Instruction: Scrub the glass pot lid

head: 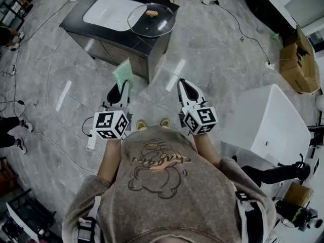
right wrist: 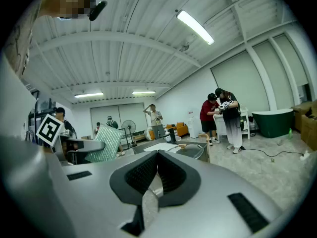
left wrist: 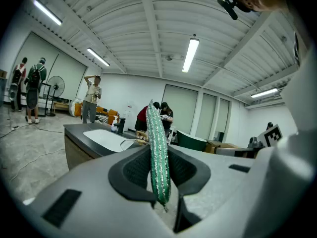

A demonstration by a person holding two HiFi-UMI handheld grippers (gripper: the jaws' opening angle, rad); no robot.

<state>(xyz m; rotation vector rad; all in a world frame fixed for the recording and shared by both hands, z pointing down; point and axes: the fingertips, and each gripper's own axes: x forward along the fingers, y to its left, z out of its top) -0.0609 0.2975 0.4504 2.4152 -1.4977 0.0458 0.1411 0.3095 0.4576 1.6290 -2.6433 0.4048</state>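
**Entry: scrub of glass pot lid. Stage: approach. No scrubbing done, as far as shown.**

Glass pot lid: lying flat, knob up, on the dark counter, just beside the white sink basin, near the counter's right-hand end in the head view. Untouched by either gripper. No foam or water to be made out on the glass, though too small to be sure.

Left gripper: held out in front of the body, well short of the counter, over the grey floor. Fingers clamped on a green scrub pad, gripped edge-on low down, with most of it upright above the tips.

Right gripper: alongside the left at about the same reach, likewise well apart from the lid. Fingers pressed together, with nothing between.

Done, by judgement: scrubbing tool in hand and ready.

Left, by judgement:
- closing the gap to the counter;
- steadying the lid, probably by knob or rim with the empty right gripper, after parting those fingers;
- laying the pad's broad face on the glass rather than its edge;
- rubbing across the whole surface.

All of the actual scrubbing outstanding.
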